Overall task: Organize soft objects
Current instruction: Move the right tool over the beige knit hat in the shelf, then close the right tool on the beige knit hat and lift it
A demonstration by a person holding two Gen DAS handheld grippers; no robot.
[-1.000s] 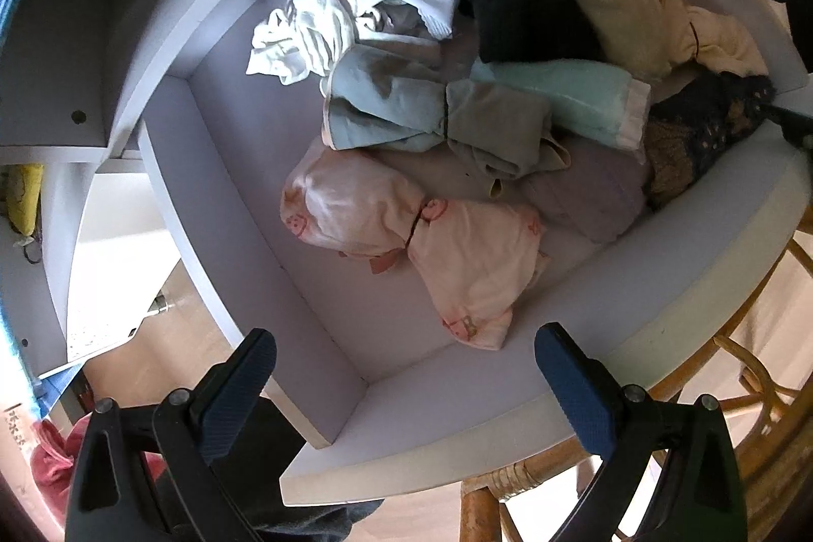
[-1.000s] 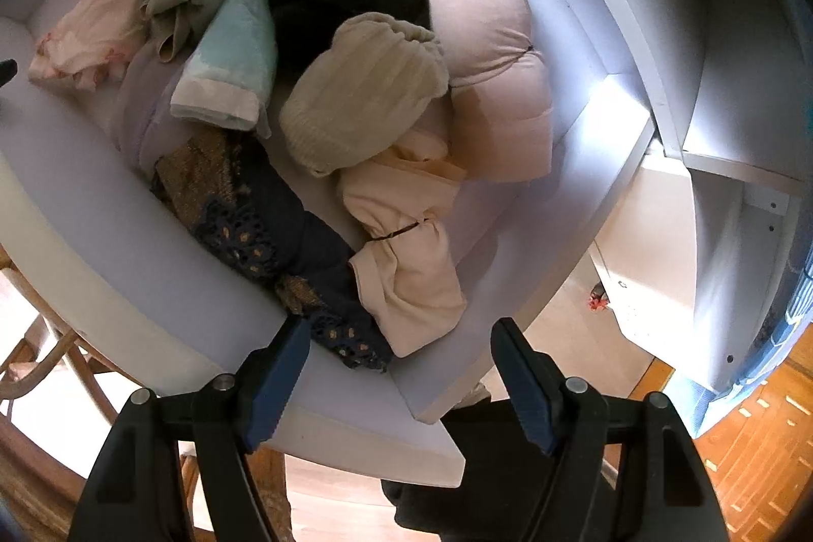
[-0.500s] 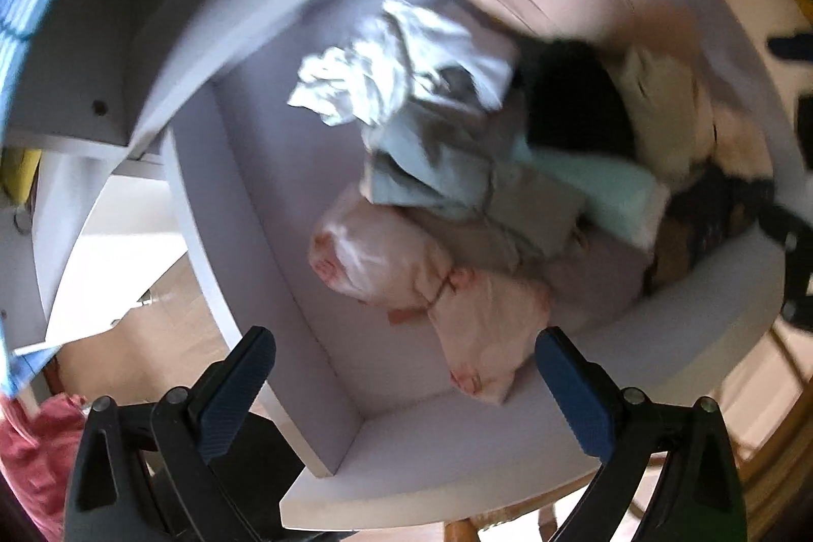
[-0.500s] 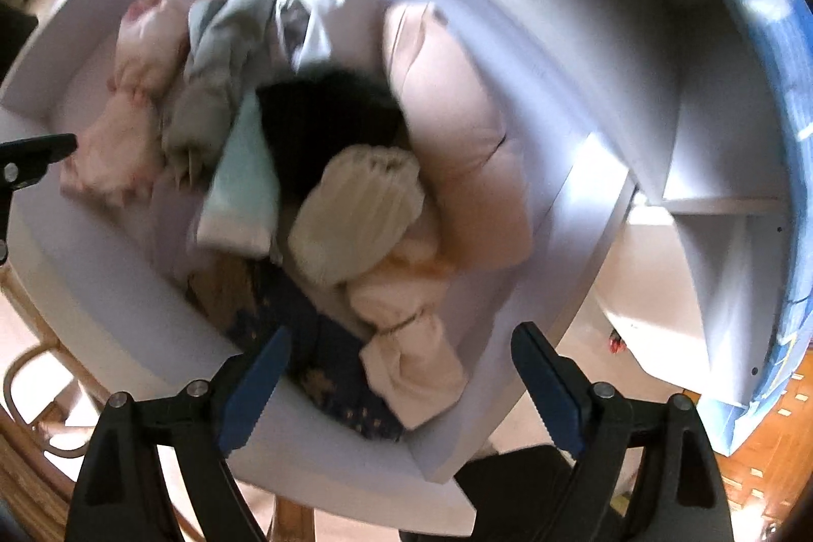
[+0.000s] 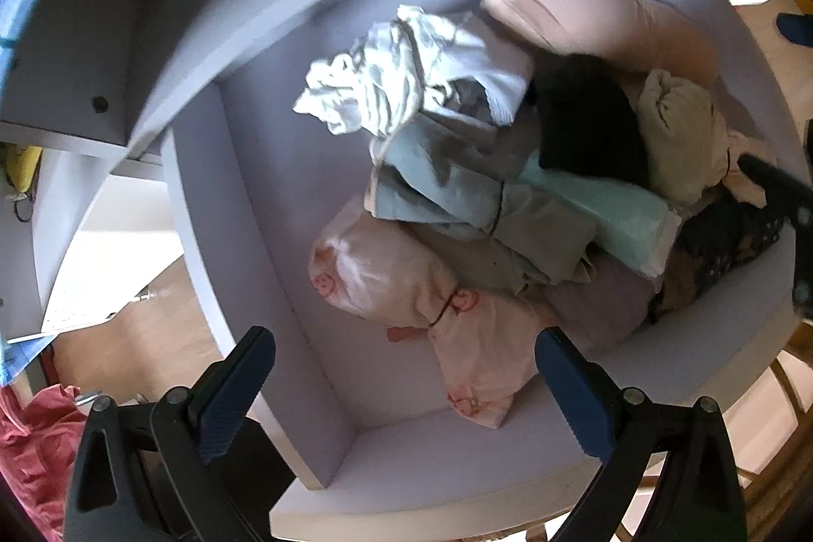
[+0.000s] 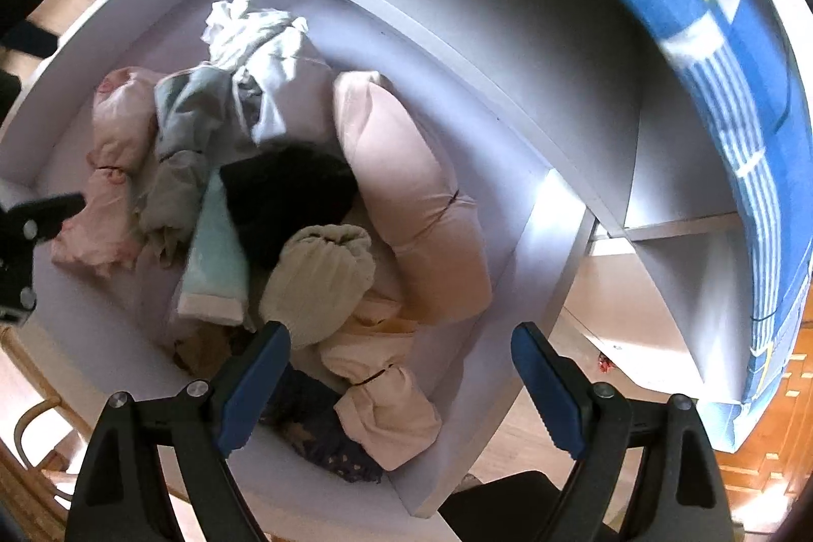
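A pile of soft things lies in a white shelf compartment (image 5: 284, 206). It holds a pink printed bundle (image 5: 406, 288) (image 6: 117, 166), a crumpled white cloth (image 5: 386, 85), a grey-blue garment (image 5: 432, 176), a black item (image 5: 584, 125) (image 6: 289, 191), a mint towel (image 5: 599, 212), a cream knit roll (image 6: 320, 278), a long pink pillow (image 6: 406, 196), a peach bundle (image 6: 386, 400) and a dark patterned cloth (image 5: 721, 242). My left gripper (image 5: 401, 364) hangs open above the pile's near left corner. My right gripper (image 6: 401, 349) stands open over the peach bundle, holding nothing.
The compartment's side walls (image 6: 538, 247) and front ledge (image 5: 457, 455) frame the pile. A wicker chair (image 5: 777, 415) stands below the ledge. A red cloth (image 5: 30, 435) lies on the wooden floor. A blue striped fabric (image 6: 737, 95) hangs at the right.
Both grippers have drawn back from the pile, so it looks smaller and farther. The right jaws have widened. The clothes have not moved.
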